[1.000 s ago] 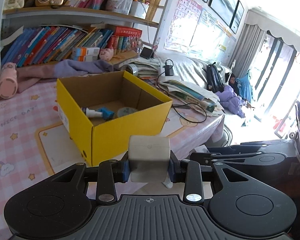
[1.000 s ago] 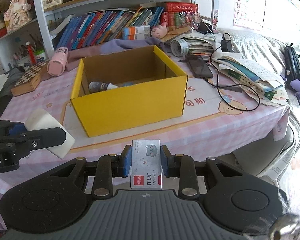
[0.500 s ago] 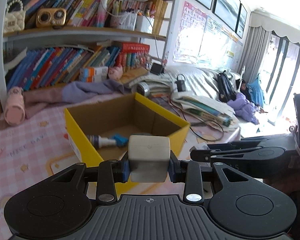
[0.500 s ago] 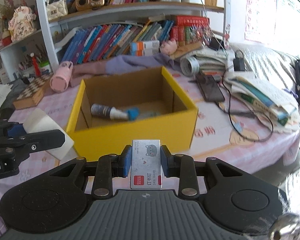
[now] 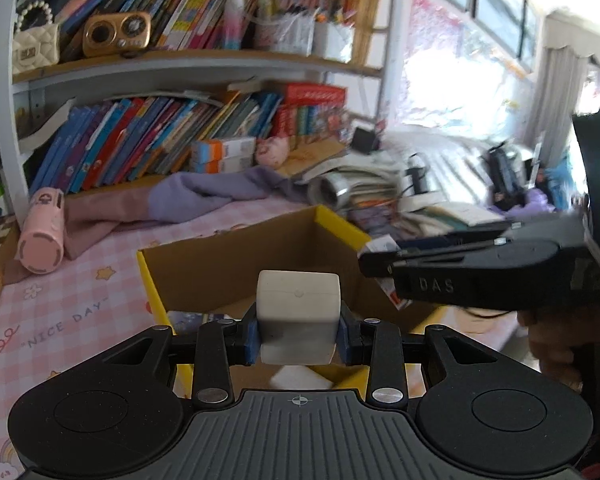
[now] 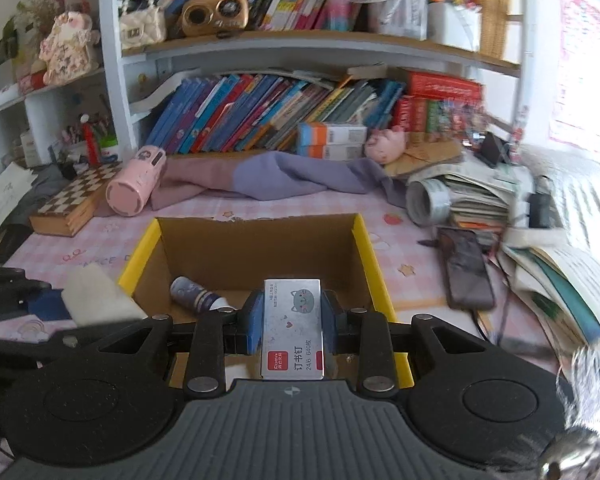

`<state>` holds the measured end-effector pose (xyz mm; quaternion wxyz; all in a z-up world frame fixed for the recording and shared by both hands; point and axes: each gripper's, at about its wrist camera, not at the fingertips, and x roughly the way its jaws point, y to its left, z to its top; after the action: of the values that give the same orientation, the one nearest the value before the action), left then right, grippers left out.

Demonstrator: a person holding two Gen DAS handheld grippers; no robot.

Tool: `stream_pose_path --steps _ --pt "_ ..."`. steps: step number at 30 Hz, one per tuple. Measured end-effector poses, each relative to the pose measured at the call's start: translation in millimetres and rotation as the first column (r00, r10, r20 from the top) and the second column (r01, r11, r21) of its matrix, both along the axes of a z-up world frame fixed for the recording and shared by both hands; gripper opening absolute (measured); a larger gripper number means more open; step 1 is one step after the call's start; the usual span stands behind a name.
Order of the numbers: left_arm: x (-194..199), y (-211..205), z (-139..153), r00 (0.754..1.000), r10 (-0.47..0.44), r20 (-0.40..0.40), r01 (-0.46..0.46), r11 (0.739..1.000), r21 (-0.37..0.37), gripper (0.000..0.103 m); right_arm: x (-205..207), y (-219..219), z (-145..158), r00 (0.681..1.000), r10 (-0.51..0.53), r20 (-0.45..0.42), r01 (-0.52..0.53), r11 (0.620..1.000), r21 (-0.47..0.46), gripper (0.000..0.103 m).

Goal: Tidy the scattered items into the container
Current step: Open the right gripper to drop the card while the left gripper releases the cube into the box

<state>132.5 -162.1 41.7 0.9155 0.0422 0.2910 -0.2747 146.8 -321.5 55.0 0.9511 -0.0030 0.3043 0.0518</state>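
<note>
Yellow box (image 6: 380,280), open top, sits on pink checked tabletop (image 5: 72,300) below bookshelf (image 6: 300,44). Inside: small bottle (image 6: 196,294) lying at L side of floor. Staples box (image 6: 294,328) pinched betw. right gripper (image 6: 293,326) fingers, over box's near edge. White block (image 5: 298,316) clamped betw. left gripper (image 5: 298,334) fingers, over box's near-left corner. Pink cylinder case (image 6: 136,190) and purple cloth (image 6: 268,174) lie behind box, apart from it. Phone (image 6: 468,272) to its R.
</note>
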Motion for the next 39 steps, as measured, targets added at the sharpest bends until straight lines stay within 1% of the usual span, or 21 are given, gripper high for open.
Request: stream_pose_path --steps 5,10,17,20,24,31,35,37,38,39 --pt "21 -23 -13 0.997 0.075 -0.033 -0.073 0.996 0.054 0.034 48 -12 -16 0.994 0.088 -0.072 -0.086 0.996 0.026 0.028" --pt "40 -40 -28 0.987 0.145 -0.074 -0.136 0.984 0.116 0.034 90 -20 -33 0.978 0.139 -0.155 -0.131 0.989 0.061 0.028" --pt "60 -52 -42 0.967 0.223 -0.121 -0.199 0.962 0.187 0.034 130 -13 -50 0.948 0.213 -0.235 -0.209 0.977 0.043 0.028" --pt "65 -55 -46 0.959 0.25 -0.138 -0.217 0.953 0.213 0.034 139 -9 -54 0.939 0.236 -0.252 -0.237 0.971 0.026 0.028" --pt "69 -59 -53 0.95 0.27 -0.155 -0.228 0.943 0.243 0.034 148 -8 -58 0.929 0.257 -0.267 -0.259 0.965 0.028 0.028" --pt "75 -59 -56 0.934 0.314 -0.173 -0.267 0.931 0.248 0.035 158 -10 -66 0.907 0.284 -0.311 -0.278 0.958 0.062 0.028" --pt "74 -62 -57 0.931 0.32 -0.173 -0.273 0.929 0.25 0.036 157 -12 -66 0.91 0.289 -0.297 -0.284 0.957 0.062 0.028" --pt "72 -63 -56 0.93 0.329 -0.164 -0.283 0.925 0.254 0.038 157 -13 -66 0.911 0.294 -0.289 -0.287 0.956 0.068 0.028" --pt "71 -63 -55 0.928 0.336 -0.159 -0.29 0.922 0.257 0.039 156 -14 -65 0.914 0.294 -0.281 -0.286 0.956 0.069 0.029" --pt "70 -63 -54 0.927 0.342 -0.156 -0.296 0.92 0.257 0.04 155 -14 -63 0.918 0.294 -0.268 -0.286 0.956 0.069 0.034"
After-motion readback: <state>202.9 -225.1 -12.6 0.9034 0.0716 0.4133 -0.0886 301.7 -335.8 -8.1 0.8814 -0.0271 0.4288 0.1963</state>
